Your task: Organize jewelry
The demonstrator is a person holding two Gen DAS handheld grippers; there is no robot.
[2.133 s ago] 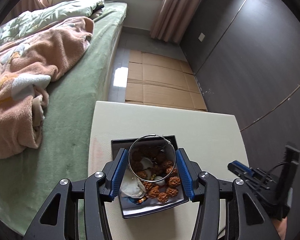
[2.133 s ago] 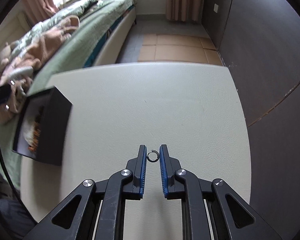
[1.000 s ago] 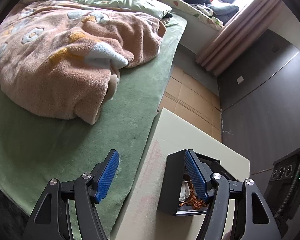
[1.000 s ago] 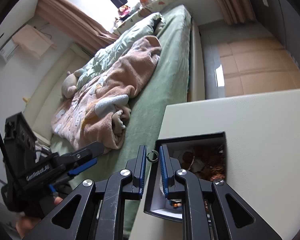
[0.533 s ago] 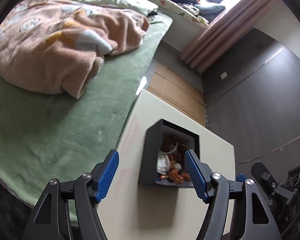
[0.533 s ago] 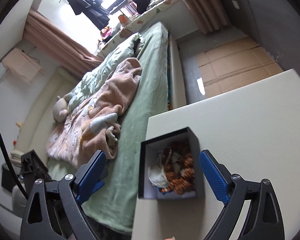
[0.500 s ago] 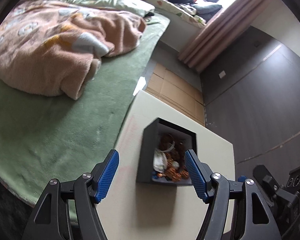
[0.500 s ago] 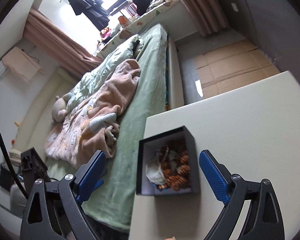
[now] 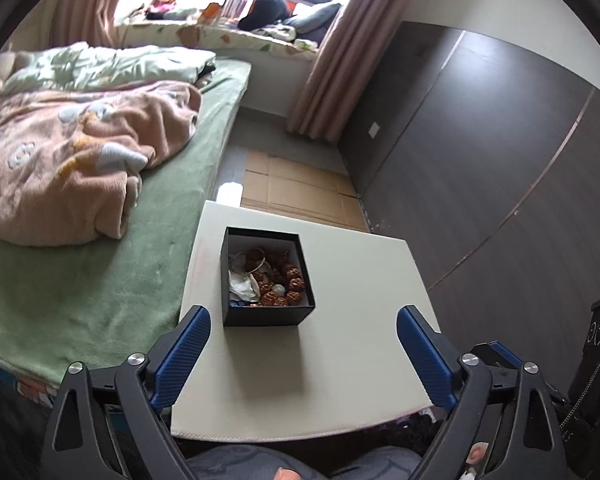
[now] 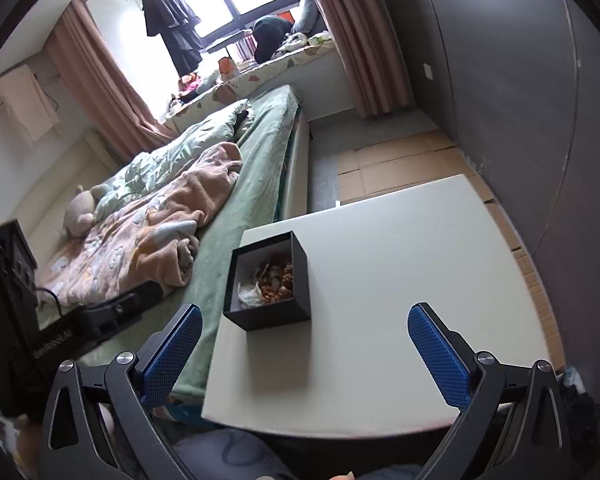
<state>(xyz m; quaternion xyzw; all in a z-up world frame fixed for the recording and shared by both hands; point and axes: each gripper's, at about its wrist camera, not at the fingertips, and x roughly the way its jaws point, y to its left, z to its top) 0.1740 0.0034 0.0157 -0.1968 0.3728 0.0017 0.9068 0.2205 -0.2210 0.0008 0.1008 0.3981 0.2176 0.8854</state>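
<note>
Black box (image 9: pixel 267 280) sits on bench (image 9: pixel 340 360) near left edge, bed side, toward far left corner; upright, open-topped. Inside: brown bead strand (image 9: pixel 284 280), silver bangle (image 9: pixel 254 261), white bit.

Left tool (image 9: pixel 300 350): released, jaws just been opening, nothing between pads. Right tool (image 10: pixel 304 350): released wide, jaws just been opening, empty; small ring carried a second ago gone from grip, presumably dropped in box, too small to pick out.

Both tools now backed off toward near edge. Rest of bench bare: organizing looks complete.

Green bed (image 9: pixel 100 280), peach blanket (image 9: pixel 72 168), curtains (image 9: pixel 332 60)
</note>
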